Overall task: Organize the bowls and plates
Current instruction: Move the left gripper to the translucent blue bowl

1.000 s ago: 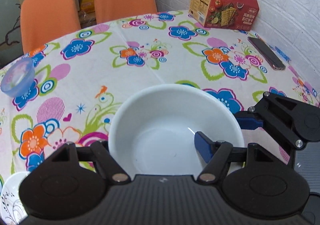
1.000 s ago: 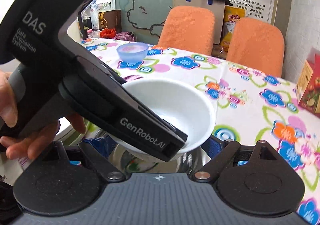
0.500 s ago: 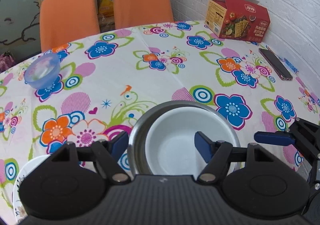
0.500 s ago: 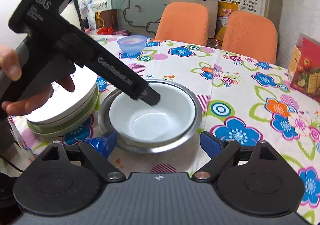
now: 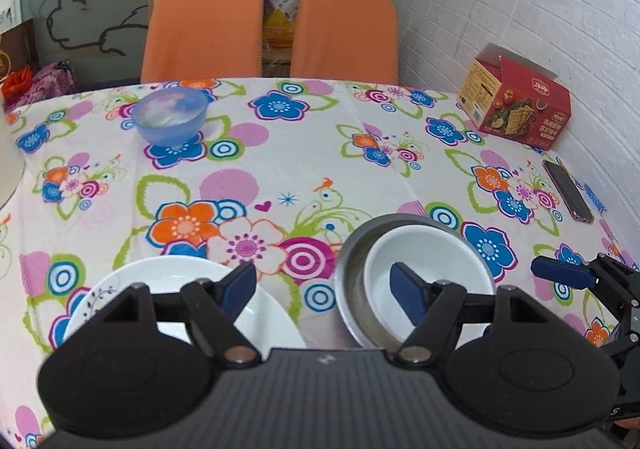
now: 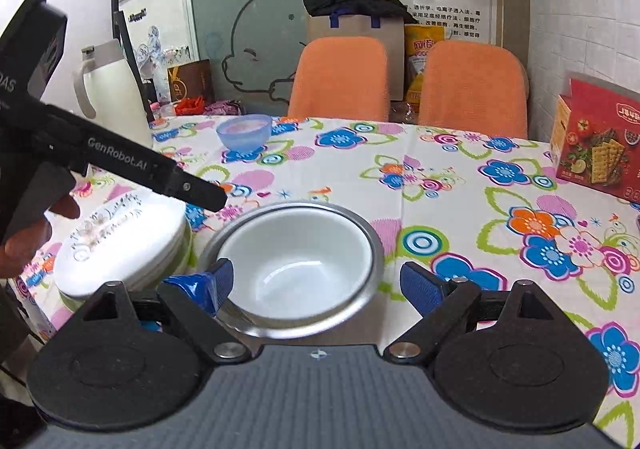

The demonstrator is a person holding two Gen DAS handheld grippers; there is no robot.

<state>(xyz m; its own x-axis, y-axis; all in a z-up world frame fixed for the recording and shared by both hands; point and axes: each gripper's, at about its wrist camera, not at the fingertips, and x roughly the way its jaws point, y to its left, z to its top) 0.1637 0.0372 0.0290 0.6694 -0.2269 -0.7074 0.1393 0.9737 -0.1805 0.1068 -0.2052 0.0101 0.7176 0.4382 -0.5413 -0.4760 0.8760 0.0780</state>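
Tongs (image 5: 322,289) open | blue bowl (image 5: 170,115), cracker box (image 5: 514,103), phone (image 5: 568,191) beyond

Both cameras ride the handheld grippers at the table's near edge, looking down and across toward the far orange chairs (image 5: 202,25). The left view sits close above the plate (image 5: 280,325); the right, beside it, faces the nested white bowl (image 6: 296,265). Both share that bowl, the far blue bowl (image 5: 170,115) and the red box (image 5: 516,105).
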